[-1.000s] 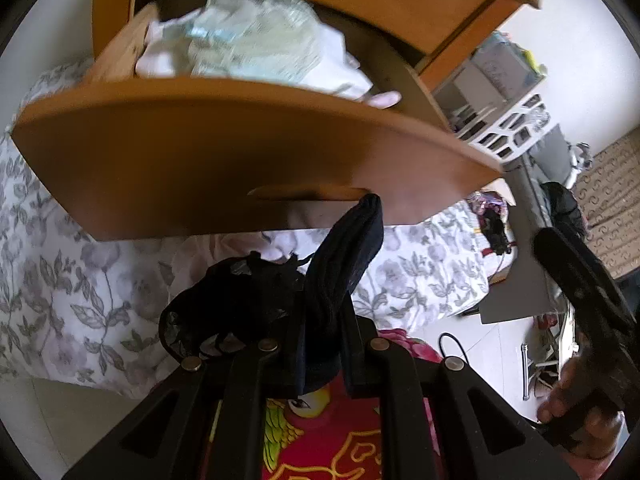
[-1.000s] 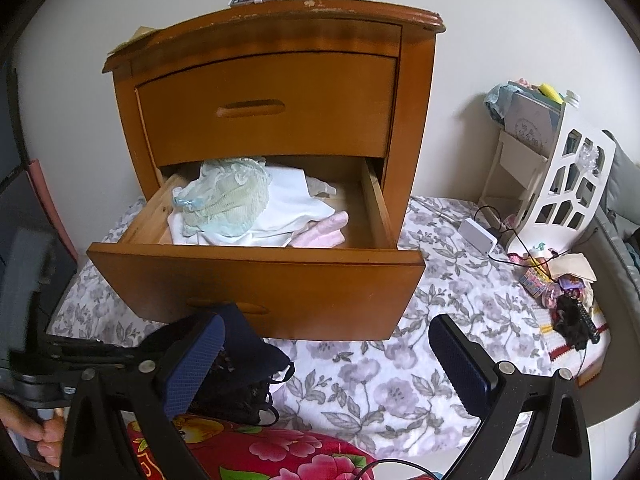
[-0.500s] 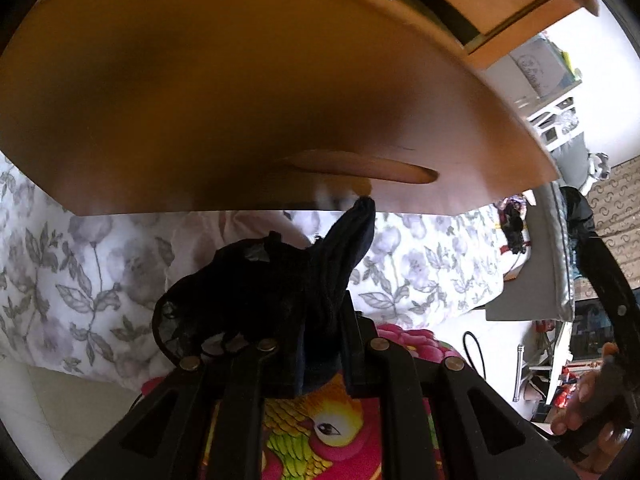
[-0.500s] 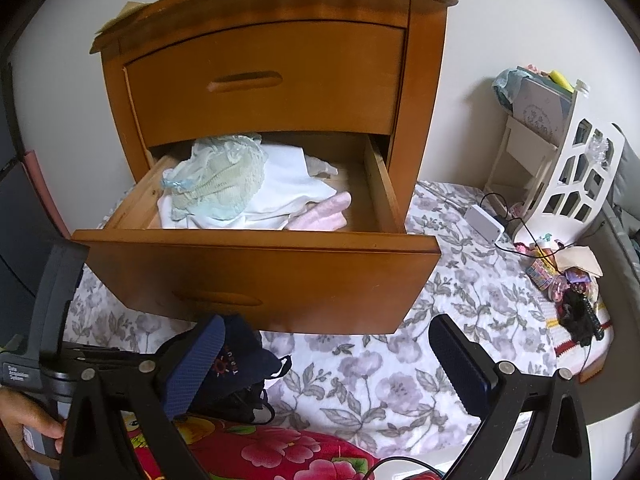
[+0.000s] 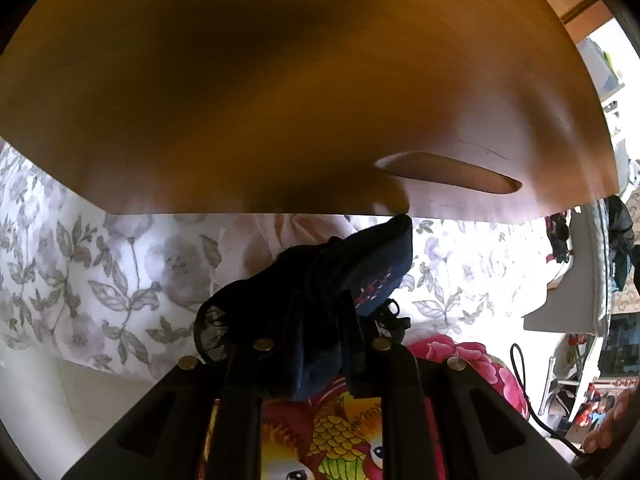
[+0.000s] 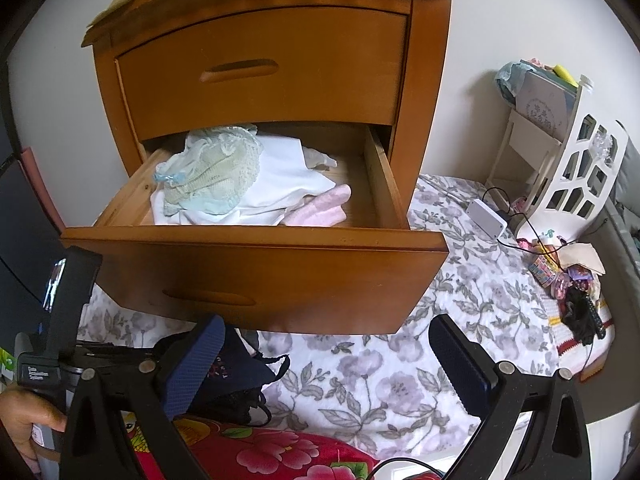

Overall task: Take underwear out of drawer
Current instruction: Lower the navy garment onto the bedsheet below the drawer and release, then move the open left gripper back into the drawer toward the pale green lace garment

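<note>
underwear [image 5: 352,280], a dark navy pair, was already out of the drawer [image 6: 256,256], low over the bed [image 6: 400,380], with the left hand-held gripper [image 5: 320,344] opening around it. the right hand-held gripper [image 6: 324,360] gaped empty; pale garments [image 6: 240,184] remained inside.

The wooden nightstand [image 6: 424,80] has two drawers: one shut drawer [image 6: 264,68] at its top and one open drawer [image 6: 256,276] beneath. Inside the open one lie three garments: one green lace piece [image 6: 212,172], one white [image 6: 280,184], one pink [image 6: 324,208]. One dark navy underwear [image 6: 236,368] lies below the nightstand's open front.
</note>
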`<state>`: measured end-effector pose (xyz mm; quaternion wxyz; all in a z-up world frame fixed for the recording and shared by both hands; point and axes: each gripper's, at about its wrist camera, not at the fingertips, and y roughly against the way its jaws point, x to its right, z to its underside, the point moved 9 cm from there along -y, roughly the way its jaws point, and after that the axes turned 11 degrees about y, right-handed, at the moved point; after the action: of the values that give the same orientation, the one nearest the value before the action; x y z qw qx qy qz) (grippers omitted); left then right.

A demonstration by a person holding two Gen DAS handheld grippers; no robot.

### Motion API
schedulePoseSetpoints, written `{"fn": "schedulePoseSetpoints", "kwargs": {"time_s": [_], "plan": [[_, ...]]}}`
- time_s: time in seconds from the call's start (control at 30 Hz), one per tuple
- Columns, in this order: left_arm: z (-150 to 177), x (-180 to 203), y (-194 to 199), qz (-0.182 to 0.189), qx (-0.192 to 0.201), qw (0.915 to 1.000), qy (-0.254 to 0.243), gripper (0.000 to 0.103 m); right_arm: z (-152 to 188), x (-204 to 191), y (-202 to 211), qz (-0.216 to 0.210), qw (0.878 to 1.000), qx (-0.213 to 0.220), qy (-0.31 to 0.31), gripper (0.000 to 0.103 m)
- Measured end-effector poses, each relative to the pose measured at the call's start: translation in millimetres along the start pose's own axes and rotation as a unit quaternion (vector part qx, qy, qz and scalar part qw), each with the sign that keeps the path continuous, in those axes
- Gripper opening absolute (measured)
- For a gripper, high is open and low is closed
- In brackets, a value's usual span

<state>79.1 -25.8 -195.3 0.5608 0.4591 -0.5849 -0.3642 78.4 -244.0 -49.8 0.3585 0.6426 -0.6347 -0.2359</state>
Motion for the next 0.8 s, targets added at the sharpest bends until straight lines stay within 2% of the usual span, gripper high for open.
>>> {"fn": "schedulePoseSetpoints", "kwargs": {"time_s": [0.03, 0.1, 0.13, 0.23, 0.37, 0.63, 0.8], "plan": [[-1, -1, 0, 0.0, 0.001, 1.0, 0.003, 0.022, 0, 0, 0, 0.0, 1.0, 0.0, 0.0, 0.103], [-2, -2, 3, 0.004, 0.004, 0.9999, 0.01, 0.035, 0, 0, 0, 0.001, 1.0, 0.0, 0.0, 0.103], [-3, -3, 5, 0.005, 0.007, 0.9999, 0.011, 0.038, 0, 0, 1, 0.001, 1.0, 0.001, 0.0, 0.103], [-5, -1, 11, 0.006, 0.014, 0.9998, 0.011, 0.041, -1, 0, 2, 0.002, 1.0, 0.002, 0.0, 0.103], [-7, 2, 25, 0.009, 0.031, 0.9994, 0.009, 0.053, -1, 0, 3, 0.002, 1.0, 0.003, 0.001, 0.103], [-12, 10, 63, 0.013, 0.069, 0.9976, 0.002, 0.062, -1, 1, 5, 0.003, 1.0, 0.004, -0.001, 0.103], [-16, 23, 90, 0.029, 0.096, 0.9949, -0.008, 0.073, -2, 0, 6, 0.002, 1.0, 0.004, 0.0, 0.103]]}}
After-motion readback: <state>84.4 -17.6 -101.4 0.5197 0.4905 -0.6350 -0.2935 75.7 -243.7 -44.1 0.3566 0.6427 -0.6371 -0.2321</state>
